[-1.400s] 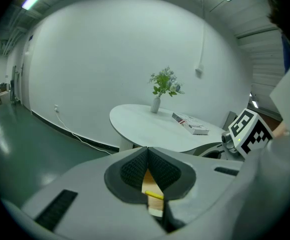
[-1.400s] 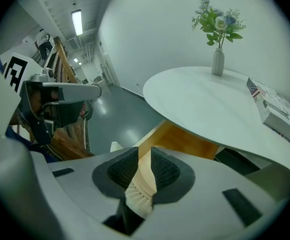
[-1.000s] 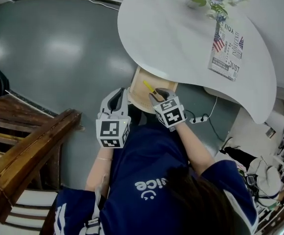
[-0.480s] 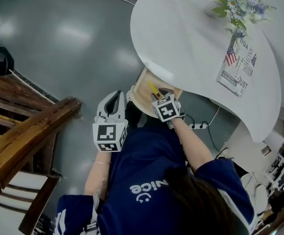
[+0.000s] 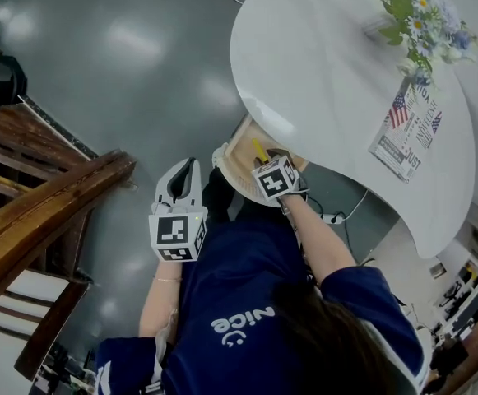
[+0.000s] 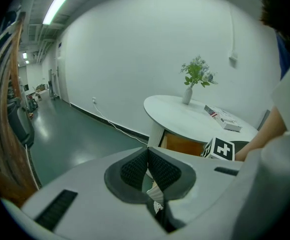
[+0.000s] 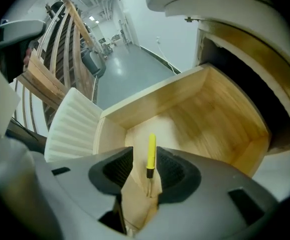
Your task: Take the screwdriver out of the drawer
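Observation:
The wooden drawer [image 5: 235, 152] stands pulled out from under the round white table [image 5: 329, 64]. On its floor lies a yellow-handled screwdriver [image 5: 258, 149] [image 7: 150, 153]. My right gripper [image 5: 267, 164] [image 7: 147, 168] points steeply down into the drawer [image 7: 219, 129]. Its jaws have just been opening and now straddle the screwdriver, with the pads on either side of the handle and not pressing it. My left gripper [image 5: 186, 165] [image 6: 146, 156] hangs to the left of the drawer above the floor, shut, with nothing in it.
A vase of flowers [image 5: 424, 19] and a flag-printed booklet [image 5: 407, 134] sit on the table. A wooden chair [image 5: 41, 220] stands at the left. A power strip [image 5: 333, 218] lies on the grey floor. A white ribbed seat [image 7: 72, 129] is beside the drawer.
My right gripper has sunk into the drawer, coming down over the screwdriver. My left gripper has drifted a little to the left and down. The drawer stays open.

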`<state>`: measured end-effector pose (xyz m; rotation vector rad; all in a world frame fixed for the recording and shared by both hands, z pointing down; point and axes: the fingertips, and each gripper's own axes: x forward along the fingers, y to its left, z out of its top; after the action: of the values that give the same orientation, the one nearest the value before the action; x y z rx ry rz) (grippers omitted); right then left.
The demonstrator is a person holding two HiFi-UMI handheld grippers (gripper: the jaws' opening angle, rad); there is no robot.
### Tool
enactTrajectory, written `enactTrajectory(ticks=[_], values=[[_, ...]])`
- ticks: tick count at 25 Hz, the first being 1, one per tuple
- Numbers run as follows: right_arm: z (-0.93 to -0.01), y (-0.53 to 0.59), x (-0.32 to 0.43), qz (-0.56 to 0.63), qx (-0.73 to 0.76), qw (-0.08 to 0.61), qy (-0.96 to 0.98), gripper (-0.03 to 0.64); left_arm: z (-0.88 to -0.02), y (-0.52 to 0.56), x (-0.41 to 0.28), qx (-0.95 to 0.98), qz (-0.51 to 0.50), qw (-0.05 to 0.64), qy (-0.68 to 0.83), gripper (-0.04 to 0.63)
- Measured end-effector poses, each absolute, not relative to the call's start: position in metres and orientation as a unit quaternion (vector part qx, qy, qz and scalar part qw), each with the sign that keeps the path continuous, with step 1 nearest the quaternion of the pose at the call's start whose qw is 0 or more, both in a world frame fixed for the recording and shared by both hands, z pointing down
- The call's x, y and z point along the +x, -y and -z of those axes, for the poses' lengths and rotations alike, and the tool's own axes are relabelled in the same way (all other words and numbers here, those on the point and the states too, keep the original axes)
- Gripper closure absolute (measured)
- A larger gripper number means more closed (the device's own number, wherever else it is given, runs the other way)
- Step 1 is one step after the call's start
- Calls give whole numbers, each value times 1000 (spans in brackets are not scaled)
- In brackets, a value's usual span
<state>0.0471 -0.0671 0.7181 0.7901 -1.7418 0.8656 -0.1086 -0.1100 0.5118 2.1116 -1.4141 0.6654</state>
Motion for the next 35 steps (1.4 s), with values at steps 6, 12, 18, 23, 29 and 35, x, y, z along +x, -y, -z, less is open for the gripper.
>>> enactTrajectory(ticks=[6, 12, 18, 23, 29, 35], values=[[-735, 72, 46, -346, 317, 509, 722, 462, -518, 100, -127, 749, -249, 269, 552, 591], [-756, 73, 45, -346, 308, 537, 705, 459, -528, 91, -132, 736, -262, 282, 557, 591], [-771, 72, 43, -344, 292, 556, 698, 456, -532, 87, -131, 732, -264, 288, 558, 591], [-785, 65, 42, -341, 267, 579, 691, 449, -535, 85, -137, 725, -271, 289, 564, 591], [-798, 58, 43, -331, 245, 600, 686, 449, -536, 79, -145, 715, -274, 291, 573, 591], [-801, 63, 48, -318, 260, 606, 681, 500, -541, 72, -145, 712, -277, 295, 574, 591]])
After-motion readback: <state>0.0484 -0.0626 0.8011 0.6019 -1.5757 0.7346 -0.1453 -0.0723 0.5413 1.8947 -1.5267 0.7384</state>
